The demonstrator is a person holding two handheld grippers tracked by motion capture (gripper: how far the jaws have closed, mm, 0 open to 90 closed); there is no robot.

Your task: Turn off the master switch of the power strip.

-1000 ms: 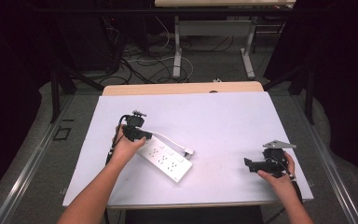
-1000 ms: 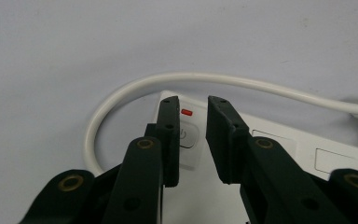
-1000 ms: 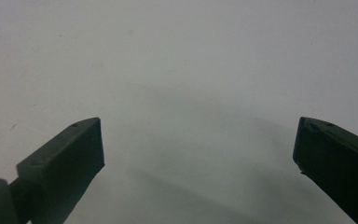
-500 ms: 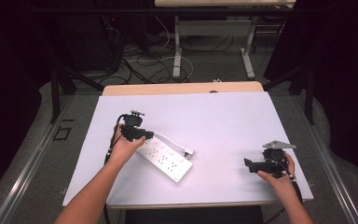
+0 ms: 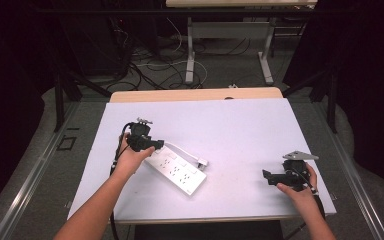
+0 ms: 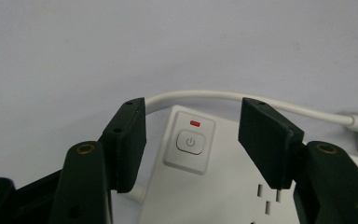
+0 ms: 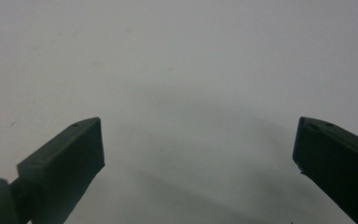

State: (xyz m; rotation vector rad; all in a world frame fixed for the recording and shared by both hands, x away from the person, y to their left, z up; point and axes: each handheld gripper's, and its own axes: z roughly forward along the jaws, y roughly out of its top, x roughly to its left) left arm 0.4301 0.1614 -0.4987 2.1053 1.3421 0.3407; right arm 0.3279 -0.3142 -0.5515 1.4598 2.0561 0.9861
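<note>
The white table (image 5: 240, 130) is lit evenly from above, the surroundings are dark; close views look soft, with faint shadows.

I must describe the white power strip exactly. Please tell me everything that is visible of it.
The power strip is a long white block, plastic by its look, lying flat and diagonally on the table. It has rows of sockets, a power button and a red light at one end. Its white cable curves out there. The left gripper straddles that end, jaws just opening, not pressing.
</note>
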